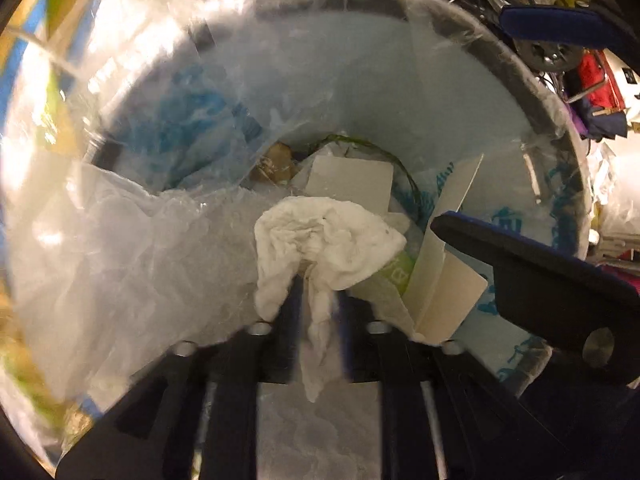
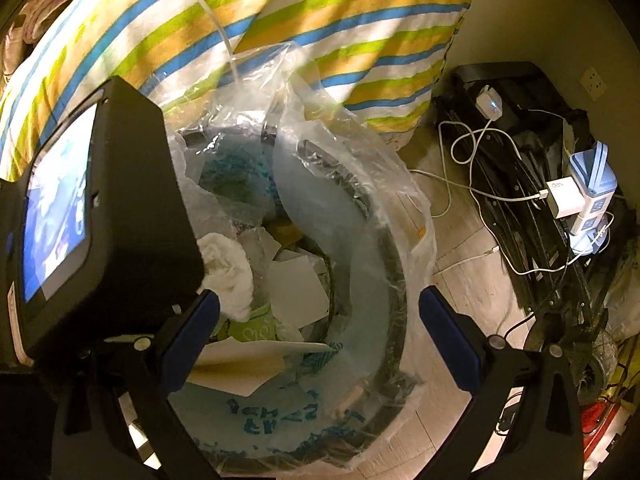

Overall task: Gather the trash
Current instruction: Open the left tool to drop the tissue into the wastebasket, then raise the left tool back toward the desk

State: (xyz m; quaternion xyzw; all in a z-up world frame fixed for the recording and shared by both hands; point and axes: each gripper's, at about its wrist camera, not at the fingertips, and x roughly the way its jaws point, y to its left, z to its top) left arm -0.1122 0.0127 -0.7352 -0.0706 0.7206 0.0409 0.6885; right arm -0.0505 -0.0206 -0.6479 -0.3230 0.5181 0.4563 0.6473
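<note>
- The left gripper (image 1: 312, 300) pointed down into the lined bin (image 1: 552, 128), its jaws slightly apart with a crumpled white tissue (image 1: 324, 240) between them.
- The right gripper (image 2: 320, 332) hung over the bin, jaws wide apart and empty.

Blue print on bin liner (image 2: 288, 412) too distorted to read, green packet (image 2: 260, 326) lettering unclear

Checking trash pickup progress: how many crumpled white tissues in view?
1. The crumpled white tissue hangs between the left gripper's fingers, over the lined bin. More may be buried under the cardboard.
</note>
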